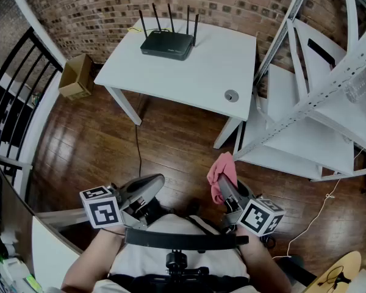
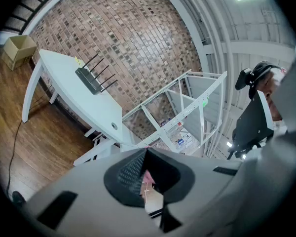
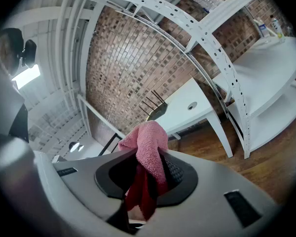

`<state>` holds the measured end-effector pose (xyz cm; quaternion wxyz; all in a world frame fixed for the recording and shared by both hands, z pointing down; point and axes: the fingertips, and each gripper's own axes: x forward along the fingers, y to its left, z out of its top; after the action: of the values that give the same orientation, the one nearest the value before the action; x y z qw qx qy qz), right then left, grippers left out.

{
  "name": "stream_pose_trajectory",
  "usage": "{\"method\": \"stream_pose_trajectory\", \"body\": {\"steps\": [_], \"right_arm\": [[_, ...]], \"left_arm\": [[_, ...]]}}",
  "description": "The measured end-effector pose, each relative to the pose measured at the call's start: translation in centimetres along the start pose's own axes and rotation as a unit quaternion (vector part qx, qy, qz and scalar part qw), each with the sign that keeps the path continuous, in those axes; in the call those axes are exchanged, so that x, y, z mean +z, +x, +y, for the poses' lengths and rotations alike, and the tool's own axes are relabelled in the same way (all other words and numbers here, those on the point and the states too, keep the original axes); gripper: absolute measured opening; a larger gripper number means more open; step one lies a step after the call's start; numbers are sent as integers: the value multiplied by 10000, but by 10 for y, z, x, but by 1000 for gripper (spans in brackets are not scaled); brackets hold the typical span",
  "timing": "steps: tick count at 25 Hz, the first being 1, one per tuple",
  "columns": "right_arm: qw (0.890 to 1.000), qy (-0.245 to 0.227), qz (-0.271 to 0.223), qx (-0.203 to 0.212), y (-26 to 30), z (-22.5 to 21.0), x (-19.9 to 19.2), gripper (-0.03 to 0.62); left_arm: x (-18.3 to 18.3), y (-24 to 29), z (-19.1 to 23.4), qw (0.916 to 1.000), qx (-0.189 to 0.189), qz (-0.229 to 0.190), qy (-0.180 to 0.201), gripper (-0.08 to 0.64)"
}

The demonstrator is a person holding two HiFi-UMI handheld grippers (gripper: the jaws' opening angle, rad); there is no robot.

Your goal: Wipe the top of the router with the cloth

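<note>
With the right gripper [image 1: 224, 185] clamped on the pink cloth [image 1: 221, 170] and the left gripper's [image 1: 154, 182] 2 jaws closed on nothing, the person should probably approach the router [image 1: 166, 44], well apart on the white table [image 1: 213, 72], and lay the cloth flat, clear of its 4 antennas [image 1: 170, 18].

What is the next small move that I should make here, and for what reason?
Probably carry the right gripper forward toward the table. Its jaws already clamp the pink cloth, but the router stands far off, near the table's back edge, with nothing touching it.
</note>
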<state>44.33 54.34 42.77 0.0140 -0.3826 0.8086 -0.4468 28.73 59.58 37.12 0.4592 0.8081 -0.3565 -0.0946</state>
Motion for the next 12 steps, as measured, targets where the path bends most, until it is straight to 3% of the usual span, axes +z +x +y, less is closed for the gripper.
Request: {"method": "stream_pose_trajectory", "body": {"steps": [12], "right_arm": [[9998,-6,203,-12,-2,-30,14,109]], "left_arm": [[0,34,-2,9999,84,-81,64,8]]}}
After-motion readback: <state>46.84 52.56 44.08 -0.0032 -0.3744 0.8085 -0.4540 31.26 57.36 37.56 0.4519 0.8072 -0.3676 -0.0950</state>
